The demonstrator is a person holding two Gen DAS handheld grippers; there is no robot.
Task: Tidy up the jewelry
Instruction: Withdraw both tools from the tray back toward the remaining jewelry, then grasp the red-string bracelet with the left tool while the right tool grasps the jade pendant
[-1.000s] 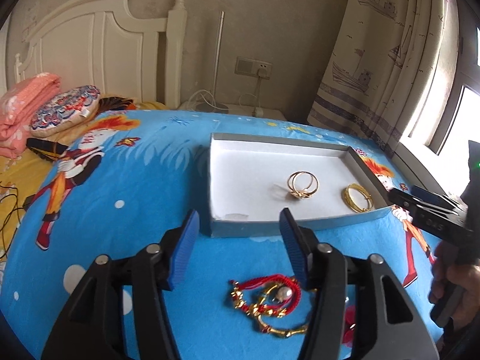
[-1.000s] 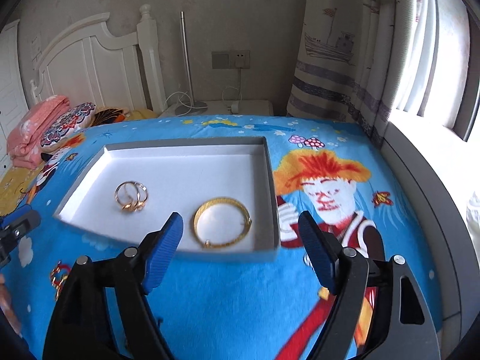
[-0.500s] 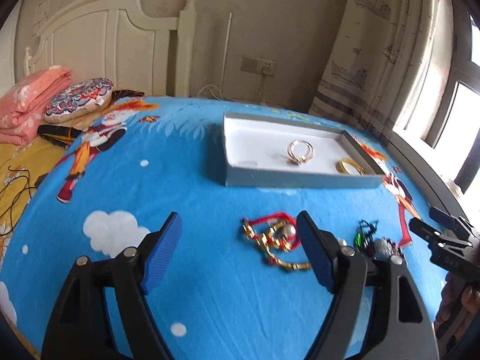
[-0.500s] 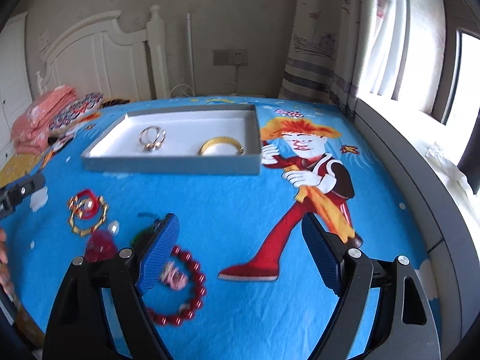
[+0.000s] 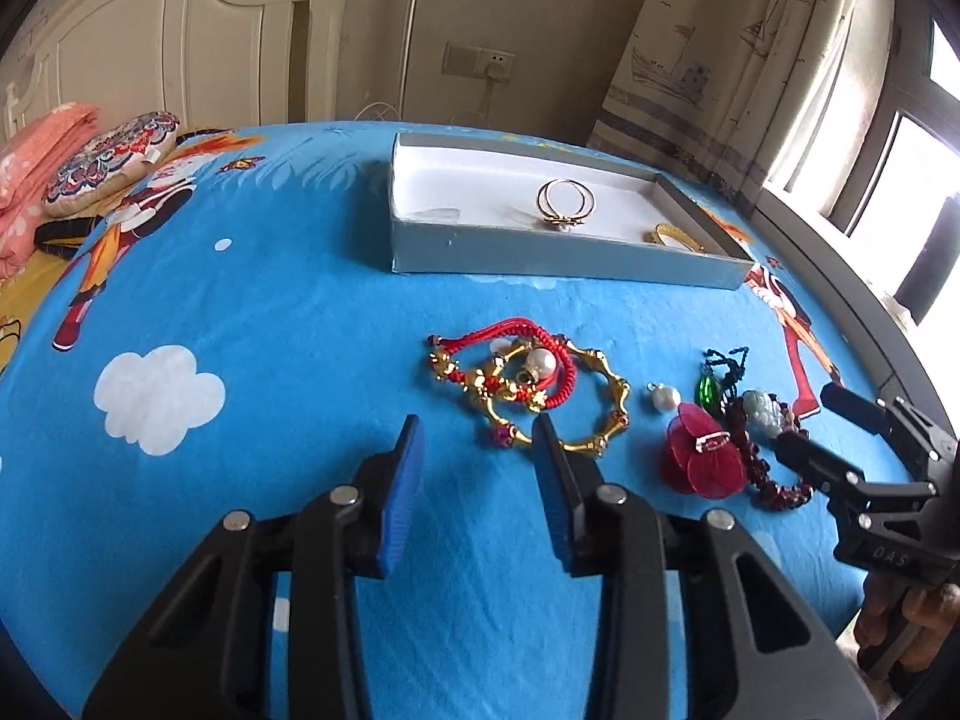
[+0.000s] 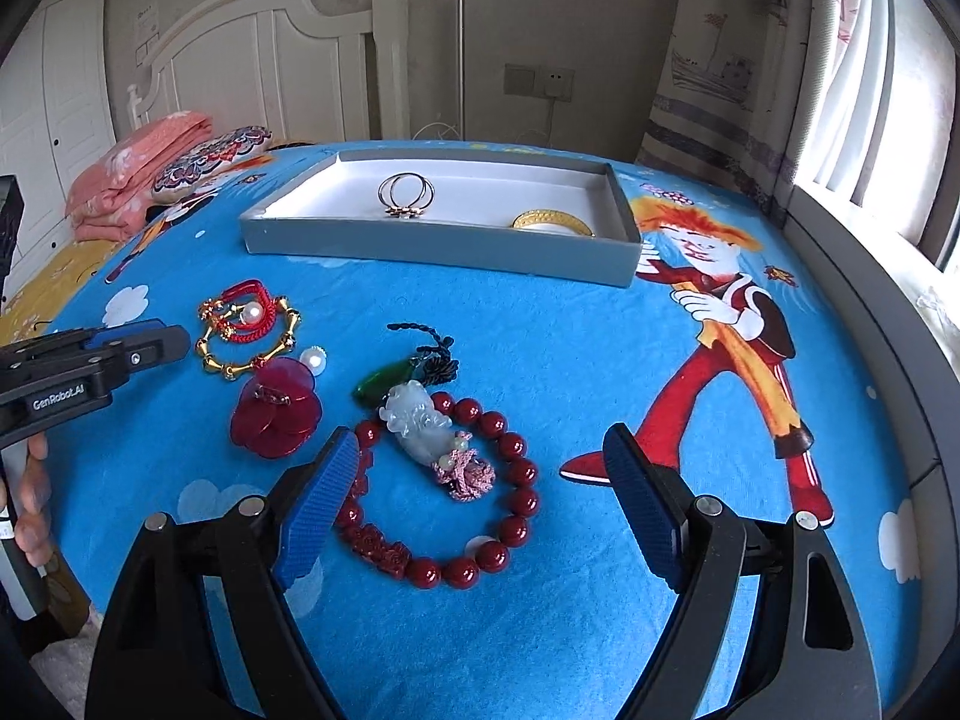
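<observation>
On the bed, a blue cartoon bedsheet (image 6: 570,324) carries a shallow grey tray (image 6: 432,249) with a white inside, which stands toward the headboard (image 6: 270,54). Inside the tray lie a pair of thin gold rings (image 6: 407,195) joined together and, near its right end, a wide gold bangle (image 6: 552,222), partly hidden by the tray wall. The other jewelry lies loose on the sheet, in front of the tray. On the left is a red cord bracelet (image 5: 516,360) tangled with a gold bamboo-style bangle (image 5: 570,408) and a pearl. Just beside them lie a single pearl (image 6: 313,360), a red flower brooch (image 6: 276,414), a green pendant on a dark cord (image 6: 384,384), and a bracelet of dark red beads (image 6: 498,480) with a pale jade carving (image 6: 417,420) resting inside its ring. The left gripper (image 5: 477,468) hovers over the sheet just in front of the gold bamboo-style bangle; its jaws are closing and nothing is between them. The right gripper (image 6: 480,480) hangs low over the bead bracelet with its jaws spread wide, one blue pad at the left side of the bracelet and the other well to the right, and the pads are not pressing on anything. A folded pink blanket (image 6: 132,174) and a patterned cushion (image 6: 210,159) lie near the headboard.
</observation>
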